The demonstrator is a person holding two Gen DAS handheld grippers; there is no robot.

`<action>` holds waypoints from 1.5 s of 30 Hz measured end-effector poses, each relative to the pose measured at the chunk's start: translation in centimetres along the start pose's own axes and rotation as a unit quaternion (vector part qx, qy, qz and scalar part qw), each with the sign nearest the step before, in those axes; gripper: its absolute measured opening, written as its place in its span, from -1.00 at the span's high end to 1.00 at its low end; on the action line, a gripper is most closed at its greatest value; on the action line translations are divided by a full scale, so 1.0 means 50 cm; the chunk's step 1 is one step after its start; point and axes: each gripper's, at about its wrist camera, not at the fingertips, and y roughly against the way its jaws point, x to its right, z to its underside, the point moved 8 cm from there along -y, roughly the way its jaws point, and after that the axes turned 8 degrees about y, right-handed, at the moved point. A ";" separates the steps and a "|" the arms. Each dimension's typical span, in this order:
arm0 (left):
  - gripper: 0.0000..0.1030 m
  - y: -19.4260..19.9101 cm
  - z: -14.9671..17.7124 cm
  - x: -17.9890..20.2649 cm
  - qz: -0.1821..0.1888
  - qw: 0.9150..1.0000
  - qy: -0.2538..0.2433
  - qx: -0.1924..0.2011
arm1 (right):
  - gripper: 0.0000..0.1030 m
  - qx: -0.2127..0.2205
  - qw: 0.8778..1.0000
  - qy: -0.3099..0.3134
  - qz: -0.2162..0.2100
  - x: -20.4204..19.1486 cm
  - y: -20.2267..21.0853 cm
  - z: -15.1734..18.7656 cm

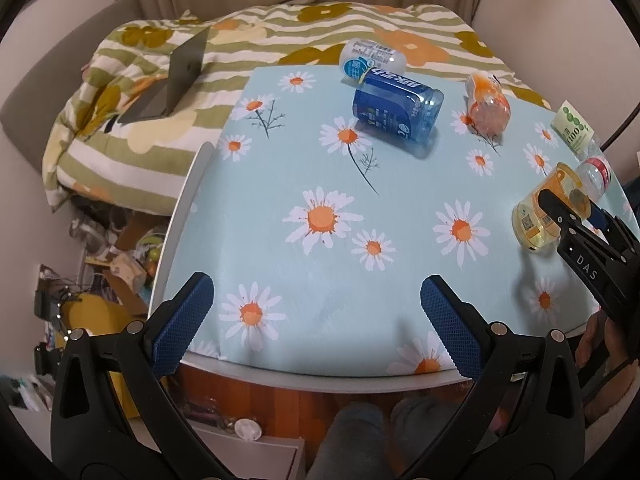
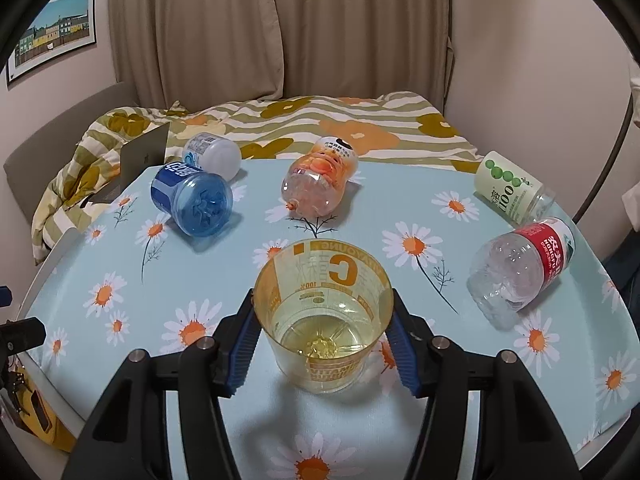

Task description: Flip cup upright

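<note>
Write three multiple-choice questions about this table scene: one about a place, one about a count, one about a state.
1. Where is the yellow cup?
A. between the right gripper fingers
B. on the bed
C. inside the blue cup

2. How many cups lie on their sides on the table?
A. two
B. five
C. eight

3. How is the left gripper?
A. open, holding nothing
B. shut on a cup
C. holding a laptop

Answers: 1 A, the pads flank it; 2 B, blue, white, orange, green-label and red-label cups lie down; 3 A, its fingers stand wide apart over the cloth.

From the left wrist we look down across the table (image 1: 360, 240) from its near edge; from the right wrist, low and close. Both share the blue bottle (image 1: 396, 110) (image 2: 192, 204).
</note>
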 end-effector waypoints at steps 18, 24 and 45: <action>-1.00 0.036 0.009 0.024 -0.005 1.000 0.010 0.012 | -0.99 -0.027 0.999 -0.008 -0.042 0.022 0.024 0.003; -1.00 0.117 -0.019 0.073 -0.001 0.999 -0.001 0.034 | -0.99 -0.059 0.996 -0.010 -0.067 0.057 0.106 -0.018; -1.00 0.320 -0.058 0.193 0.008 0.993 -0.018 0.116 | -1.00 -0.067 0.998 -0.016 -0.013 0.188 0.330 -0.079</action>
